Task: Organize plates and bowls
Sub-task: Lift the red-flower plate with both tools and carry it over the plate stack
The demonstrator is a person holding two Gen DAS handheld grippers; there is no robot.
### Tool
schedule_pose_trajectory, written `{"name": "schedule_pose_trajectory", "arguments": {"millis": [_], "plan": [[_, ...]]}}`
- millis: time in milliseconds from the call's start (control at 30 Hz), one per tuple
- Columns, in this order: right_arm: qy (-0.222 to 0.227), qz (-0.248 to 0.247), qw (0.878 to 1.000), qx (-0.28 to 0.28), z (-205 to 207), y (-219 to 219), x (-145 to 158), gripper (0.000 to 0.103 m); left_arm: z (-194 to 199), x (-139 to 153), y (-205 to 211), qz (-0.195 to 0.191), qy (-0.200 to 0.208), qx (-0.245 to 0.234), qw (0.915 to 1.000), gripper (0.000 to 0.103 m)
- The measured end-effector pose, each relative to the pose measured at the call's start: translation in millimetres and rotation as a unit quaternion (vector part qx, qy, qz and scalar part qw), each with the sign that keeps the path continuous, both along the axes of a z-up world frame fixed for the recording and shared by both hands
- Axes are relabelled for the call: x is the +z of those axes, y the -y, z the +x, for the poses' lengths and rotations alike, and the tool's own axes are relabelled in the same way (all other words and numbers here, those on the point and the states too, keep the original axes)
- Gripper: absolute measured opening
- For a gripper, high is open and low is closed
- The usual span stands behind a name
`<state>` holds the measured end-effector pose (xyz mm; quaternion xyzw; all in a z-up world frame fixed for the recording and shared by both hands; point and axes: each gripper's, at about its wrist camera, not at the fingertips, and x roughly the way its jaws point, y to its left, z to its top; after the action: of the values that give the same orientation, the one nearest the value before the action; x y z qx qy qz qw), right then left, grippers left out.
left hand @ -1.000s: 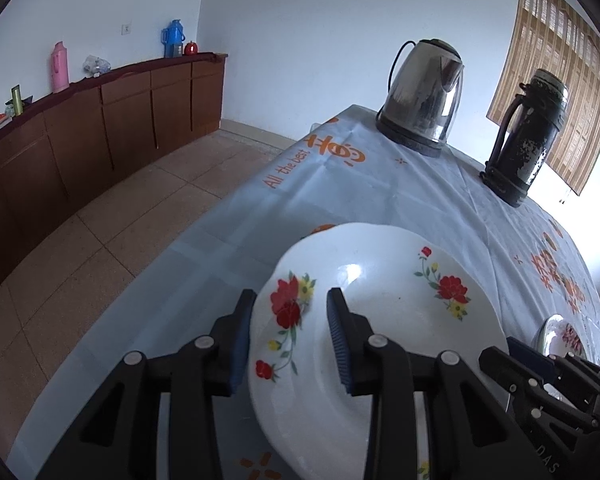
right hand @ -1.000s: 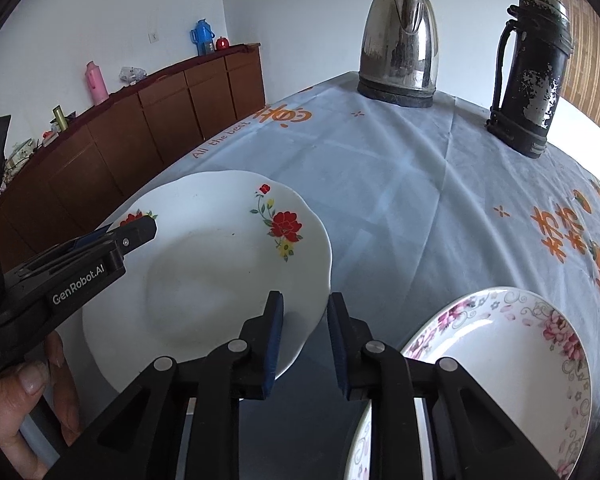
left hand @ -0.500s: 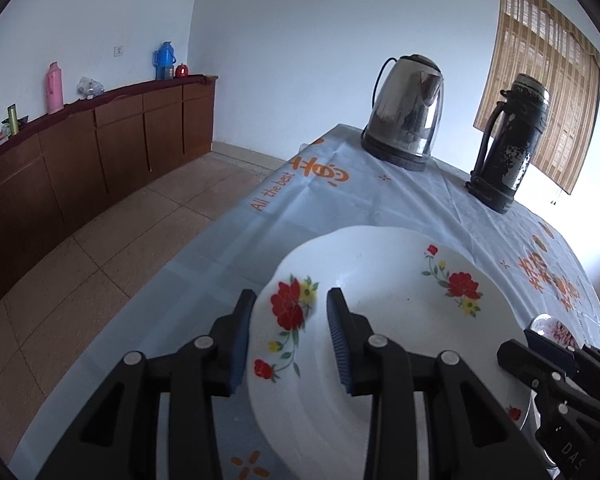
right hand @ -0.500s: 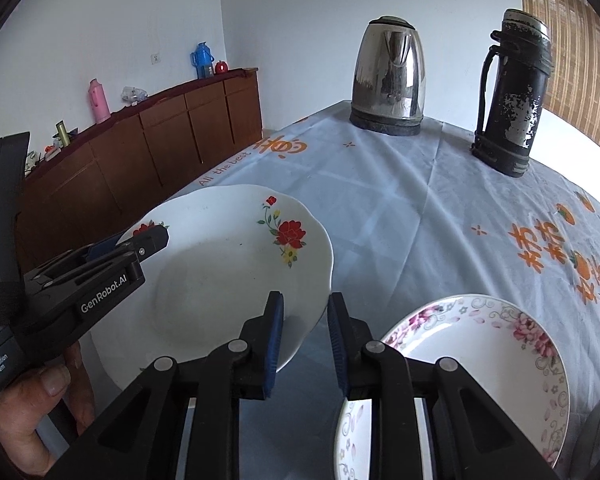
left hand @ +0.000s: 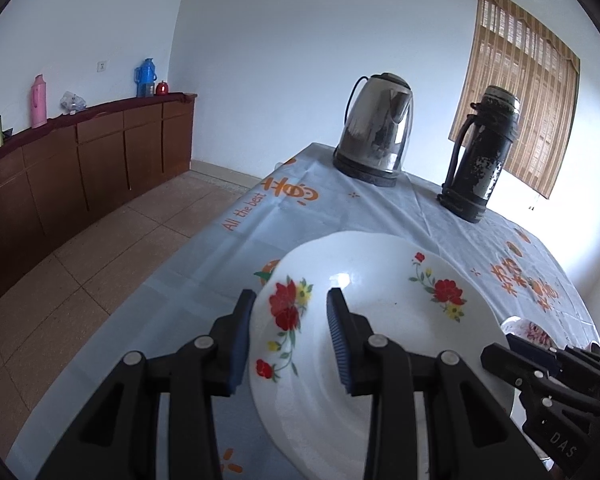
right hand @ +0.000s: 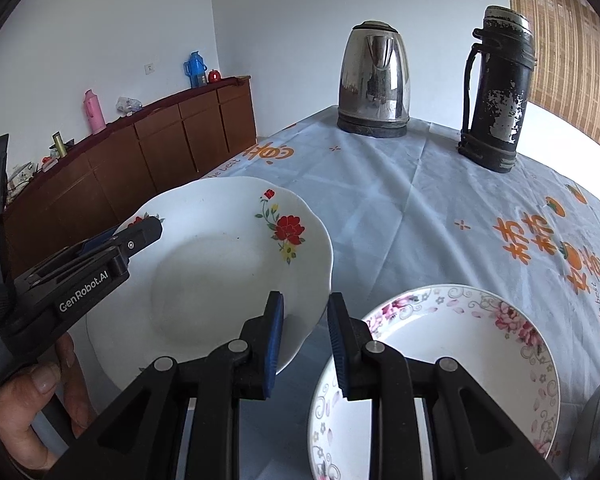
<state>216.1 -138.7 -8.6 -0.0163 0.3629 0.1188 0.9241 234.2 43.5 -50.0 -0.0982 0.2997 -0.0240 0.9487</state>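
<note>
My left gripper jaws are clenched on the rim of the red-flower plate, held above the bench, and the pink-flower plate lies to its right, beside my released right gripper.

i see a steel kettle and a worn black flask near each other on the blue tablecloth, and a brown cabinet along the far wall.
</note>
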Motion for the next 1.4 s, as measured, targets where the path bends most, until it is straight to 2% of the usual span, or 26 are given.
{"name": "schedule_pose_trajectory", "arguments": {"millis": [300,633,733,1133,1400], "plan": [[0.02,0.007,1.0,-0.007,-20.4,14.3,7.1,0.025,-4.6,2.3,10.1,-0.011,0.006,-0.028,0.9995,0.034],[0.028,0.017,0.999,-0.016,-31.0,33.2,7.1,0.024,-11.5,11.9,27.9,-0.003,0.024,-0.047,0.9986,0.034],[0.03,0.018,0.999,-0.017,-32.6,37.4,7.5,0.025,-12.8,12.9,29.6,-0.013,0.022,-0.048,0.9985,0.034],[0.041,0.019,0.999,-0.025,-42.9,53.7,10.8,0.025,-23.0,20.6,49.8,-0.004,0.015,-0.053,0.9985,0.034],[0.051,0.025,0.998,-0.038,-50.0,69.3,15.9,0.025,-30.2,31.3,65.7,-0.001,0.026,-0.057,0.9981,0.034]]}}
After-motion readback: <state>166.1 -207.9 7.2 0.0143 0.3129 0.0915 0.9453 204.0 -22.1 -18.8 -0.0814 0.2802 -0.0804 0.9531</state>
